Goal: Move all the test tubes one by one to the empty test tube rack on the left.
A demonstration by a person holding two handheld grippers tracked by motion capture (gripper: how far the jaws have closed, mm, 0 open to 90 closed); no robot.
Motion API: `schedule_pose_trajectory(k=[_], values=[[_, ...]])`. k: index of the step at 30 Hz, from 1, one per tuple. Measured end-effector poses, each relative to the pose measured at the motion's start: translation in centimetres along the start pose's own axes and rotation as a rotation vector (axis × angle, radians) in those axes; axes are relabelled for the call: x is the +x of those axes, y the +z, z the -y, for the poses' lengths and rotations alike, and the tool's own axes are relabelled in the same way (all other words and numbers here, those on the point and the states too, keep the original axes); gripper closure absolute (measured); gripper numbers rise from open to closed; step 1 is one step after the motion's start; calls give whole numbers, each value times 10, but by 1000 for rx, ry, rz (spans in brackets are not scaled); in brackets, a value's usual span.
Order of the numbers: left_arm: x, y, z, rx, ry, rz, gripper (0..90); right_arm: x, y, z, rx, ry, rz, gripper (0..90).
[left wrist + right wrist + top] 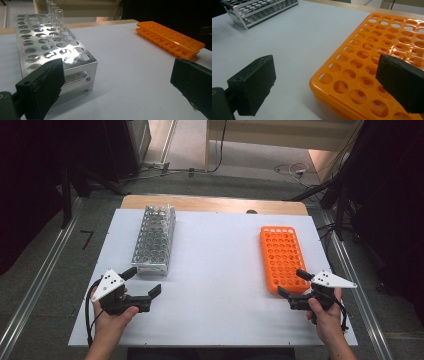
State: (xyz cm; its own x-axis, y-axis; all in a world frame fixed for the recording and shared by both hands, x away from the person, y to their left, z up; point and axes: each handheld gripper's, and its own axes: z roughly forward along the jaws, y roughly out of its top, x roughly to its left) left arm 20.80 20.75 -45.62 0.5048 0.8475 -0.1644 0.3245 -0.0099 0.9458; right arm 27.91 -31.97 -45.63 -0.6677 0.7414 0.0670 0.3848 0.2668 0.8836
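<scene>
Where glare blurs the metal rack (53,53), glass tubes (56,16) look faint.

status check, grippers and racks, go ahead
Left gripper open, empty, by metal rack. Right gripper open at orange rack. Glass tubes at metal rack's far end. Nothing between.

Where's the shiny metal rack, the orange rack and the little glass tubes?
metal rack (155,240), high view, its holed top plate.
orange rack (282,257), high view, the middle of its top.
glass tubes (59,16), left gripper view, the nearest tube's wall.
</scene>
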Motion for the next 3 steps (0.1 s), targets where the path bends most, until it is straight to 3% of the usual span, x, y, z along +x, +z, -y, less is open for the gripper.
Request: schedule_pose_trajectory(k=[3], values=[[0, 0, 0, -1, -1, -3, 0, 0, 0, 0, 0, -2, -1, 18]])
